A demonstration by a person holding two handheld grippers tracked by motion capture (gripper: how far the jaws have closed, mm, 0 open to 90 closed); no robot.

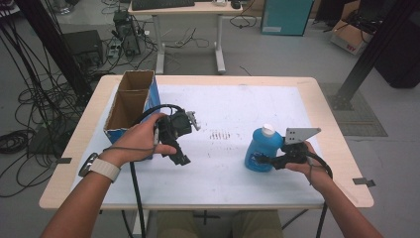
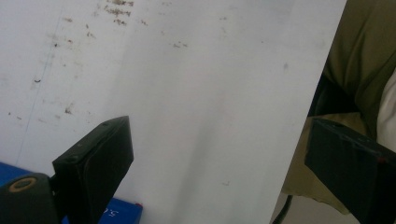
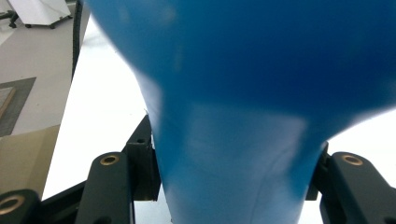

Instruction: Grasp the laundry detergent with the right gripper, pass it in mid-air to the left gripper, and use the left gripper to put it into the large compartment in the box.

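Grip on the blue bottle (image 1: pixel 259 151) is kept by the right gripper (image 1: pixel 270 161) near the table's (image 1: pixel 237 94) right edge, likely for carrying to the cardboard box (image 1: pixel 130 105), while the left gripper (image 1: pixel 181 148) is held wide and empty.

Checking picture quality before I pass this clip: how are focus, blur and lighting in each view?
High view: even room light, soft shadows, everything readable, the blue bottle and cardboard box clear. Left gripper view: the table fairly sharp, the open jaws soft and dark. Right gripper view: the bottle sits too close, badly out of focus, a pale sheen on its narrow part.
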